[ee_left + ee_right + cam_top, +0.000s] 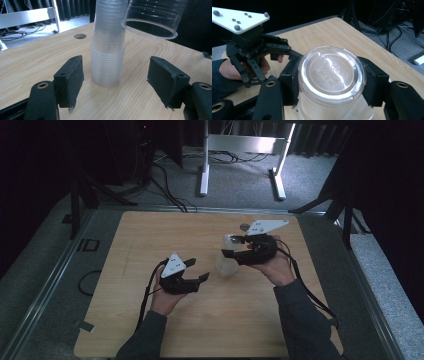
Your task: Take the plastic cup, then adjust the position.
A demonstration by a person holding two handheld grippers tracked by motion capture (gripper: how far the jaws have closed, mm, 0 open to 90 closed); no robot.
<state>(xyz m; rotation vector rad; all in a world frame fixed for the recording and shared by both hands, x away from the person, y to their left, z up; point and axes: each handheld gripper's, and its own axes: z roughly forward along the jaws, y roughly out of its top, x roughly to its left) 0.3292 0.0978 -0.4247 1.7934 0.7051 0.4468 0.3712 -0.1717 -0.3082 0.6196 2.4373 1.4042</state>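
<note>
Right claw [331,82] is clamped on a single clear plastic cup [331,72], upside down, its flat base facing up at the camera in the right gripper view, one black pad pressed on either side of its wall. In the left gripper view that same cup hangs tilted at the top right, open rim pointing down and toward the camera, apart from the stack of clear cups [108,50] beside it. The stack stands inverted on the wooden surface [32,60], near the round hole [80,36] in the wood. From the high view the stack sits toward the middle right of the surface, just under the right claw, with the left claw [197,270] a little to its left. Left claw is open and holding nothing: its two padded jaws stand wide either side of the stack's foot in its own view, clear wood showing between pads and plastic, no contact. Both of the person's hands come in from the near edge, cables trailing back along the sleeves.
</note>
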